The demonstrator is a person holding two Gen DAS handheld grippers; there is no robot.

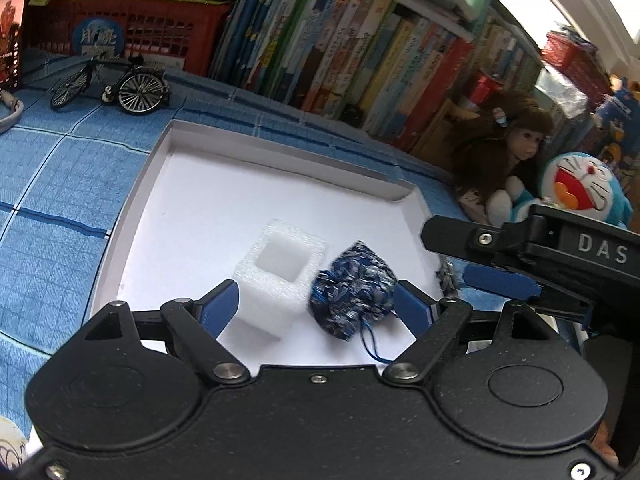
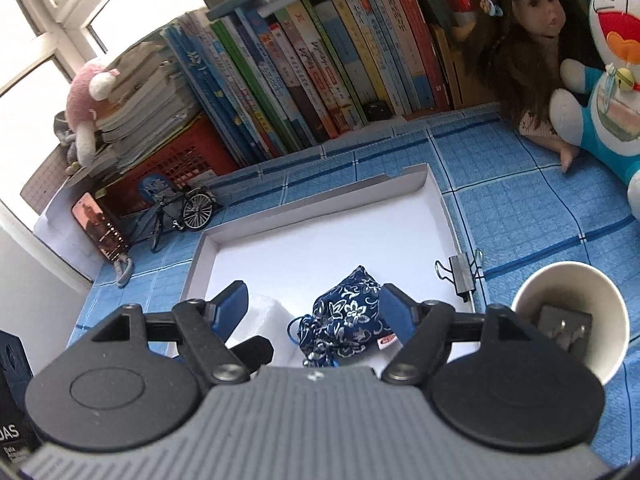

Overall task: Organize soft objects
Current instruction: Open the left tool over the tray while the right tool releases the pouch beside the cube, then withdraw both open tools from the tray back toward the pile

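White foam block (image 1: 280, 276) and blue floral pouch (image 1: 352, 292) lie side by side in the shallow white tray (image 1: 132, 216), between the spread jaws of the left gripper (image 1: 316, 308). Right gripper (image 2: 316, 312) gapes empty above the pouch.

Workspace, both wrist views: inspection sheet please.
Surface: blue checked cloth under a shallow white tray.
Job's things: white foam block and blue floral pouch lie side by side in the tray.
Clutter: paper cup, binder clip, model bicycle, phone.
Grippers: left gripper and right gripper open, gripping nothing.
Cables: grey cord by the phone.
Surroundings: books, red crate, doll, blue plush, pink plush.
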